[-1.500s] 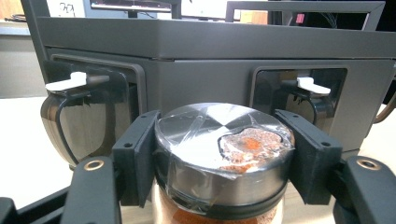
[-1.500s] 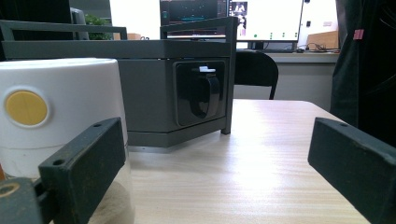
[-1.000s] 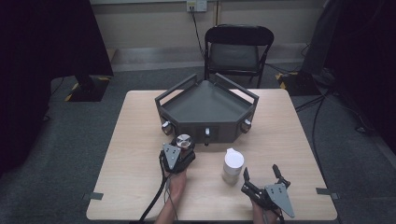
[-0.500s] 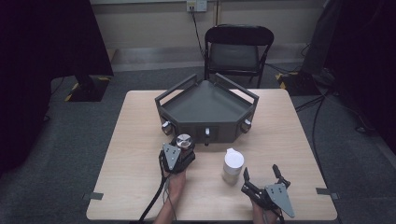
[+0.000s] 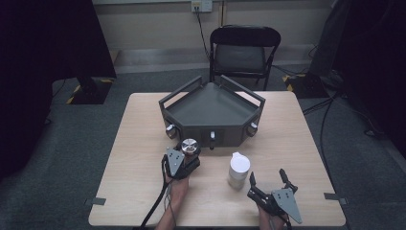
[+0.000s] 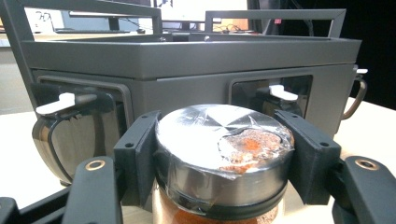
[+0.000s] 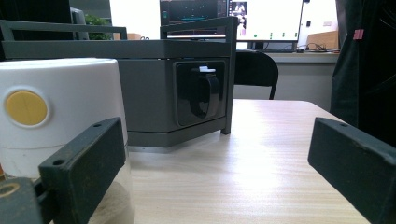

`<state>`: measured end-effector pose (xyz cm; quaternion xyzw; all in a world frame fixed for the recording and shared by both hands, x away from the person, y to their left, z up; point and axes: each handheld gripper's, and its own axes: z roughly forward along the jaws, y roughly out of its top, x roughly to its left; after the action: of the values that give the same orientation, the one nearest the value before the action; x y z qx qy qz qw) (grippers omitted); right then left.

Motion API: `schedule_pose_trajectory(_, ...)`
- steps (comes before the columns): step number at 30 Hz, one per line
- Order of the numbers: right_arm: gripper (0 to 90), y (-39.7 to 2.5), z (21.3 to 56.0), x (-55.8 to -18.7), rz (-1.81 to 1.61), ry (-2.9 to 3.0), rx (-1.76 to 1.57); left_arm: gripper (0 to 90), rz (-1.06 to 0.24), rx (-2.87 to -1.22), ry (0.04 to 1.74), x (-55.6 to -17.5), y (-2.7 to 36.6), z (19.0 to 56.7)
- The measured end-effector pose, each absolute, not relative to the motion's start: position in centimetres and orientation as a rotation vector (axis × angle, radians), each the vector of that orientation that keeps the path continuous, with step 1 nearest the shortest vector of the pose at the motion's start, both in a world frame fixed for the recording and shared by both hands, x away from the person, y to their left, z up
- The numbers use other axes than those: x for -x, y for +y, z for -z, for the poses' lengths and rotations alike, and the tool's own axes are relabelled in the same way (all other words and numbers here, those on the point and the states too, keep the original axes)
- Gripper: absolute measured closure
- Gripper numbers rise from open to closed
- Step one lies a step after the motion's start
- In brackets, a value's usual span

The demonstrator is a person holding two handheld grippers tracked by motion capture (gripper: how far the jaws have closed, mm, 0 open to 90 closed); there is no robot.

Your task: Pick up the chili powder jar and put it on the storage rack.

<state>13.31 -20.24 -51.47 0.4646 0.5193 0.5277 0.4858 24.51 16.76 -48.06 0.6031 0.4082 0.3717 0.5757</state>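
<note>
At the near left of the bench our left gripper has its fingers closed tight on the silver lid of a spice jar, one pad on each side of the cap, orange powder showing under the foil. The jar stands just in front of the grey rack, close to one of its front slots. Over on the near right, our right gripper waits with its fingers spread wide and holding nothing, the white-capped jar just beside the left finger.

We judge the step in hand is carrying the spice jar toward the rack. To do it well, we keep the jar upright, keep the squeeze even so the smooth lid does not slip, lift straight before moving far, and line it up squarely with a free slot. The handles hanging in the slots are close, so we approach slowly and avoid knocking them.
</note>
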Motion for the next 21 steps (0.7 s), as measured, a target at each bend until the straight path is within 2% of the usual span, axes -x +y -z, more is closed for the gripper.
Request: schedule_pose_trajectory(21, 2.9, -20.2, 51.5, -13.3, -1.284, 1.264, -1.131, 35.2, -0.848, -1.411, 0.938, -24.6, 18.4, 46.8)
